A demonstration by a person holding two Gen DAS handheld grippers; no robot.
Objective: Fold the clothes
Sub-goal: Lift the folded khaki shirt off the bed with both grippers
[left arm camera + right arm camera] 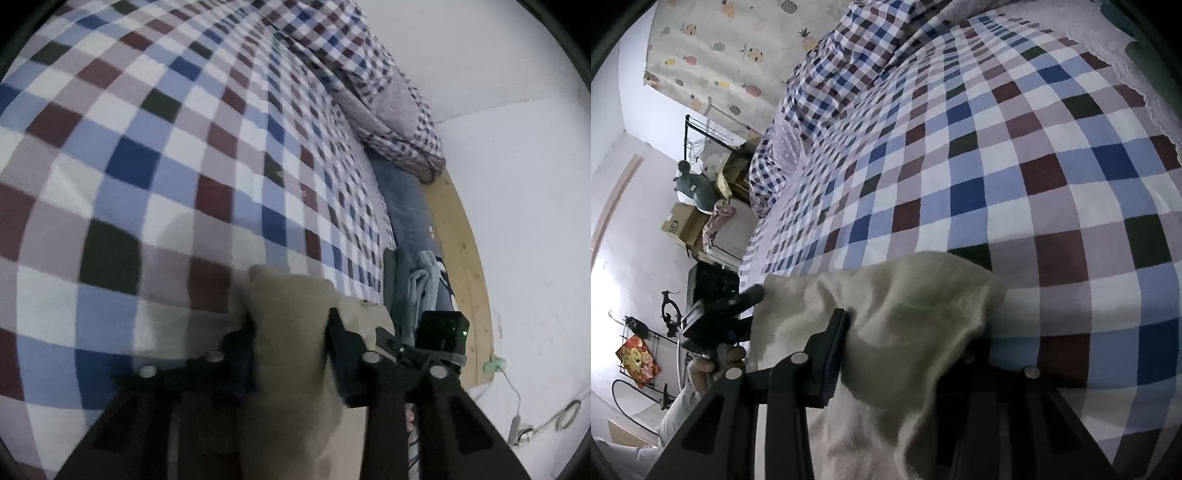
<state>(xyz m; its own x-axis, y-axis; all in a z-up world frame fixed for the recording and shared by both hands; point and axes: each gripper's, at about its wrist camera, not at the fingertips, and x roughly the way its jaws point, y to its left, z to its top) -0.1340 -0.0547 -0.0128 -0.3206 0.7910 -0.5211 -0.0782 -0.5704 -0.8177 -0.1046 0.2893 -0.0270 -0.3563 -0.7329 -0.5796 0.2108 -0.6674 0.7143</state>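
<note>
Left claw (291,354) has its two fingers clamped on a fold of the beige garment (295,314); cloth fills the gap between them, so it's gripping, not just resting. Right claw (908,350) likewise: one finger (831,354) shows pressing the same cloth (905,302), the other is buried under the drape, but fabric runs through the jaws and hangs off both sides, so I'd call that held too.

Key relation: the garment is strung between the two claws along the near edge of the bed (1015,166). In the right wrist view the left claw sits at the cloth's far left corner, by the bed's side edge; the right claw has the other end. So the cloth's long axis runs claw to claw, across both cameras' line of sight, with the open checked cover stretching ahead of both. The held edge looks lifted a little; the rest sags down toward the cameras, lower part out of view.

Neither claw is nearer; each owns one end. Can't tell whether this is an opening spread or a later fold. Rumpled checked quilt (842,74) lies well apart at the far end.
</note>
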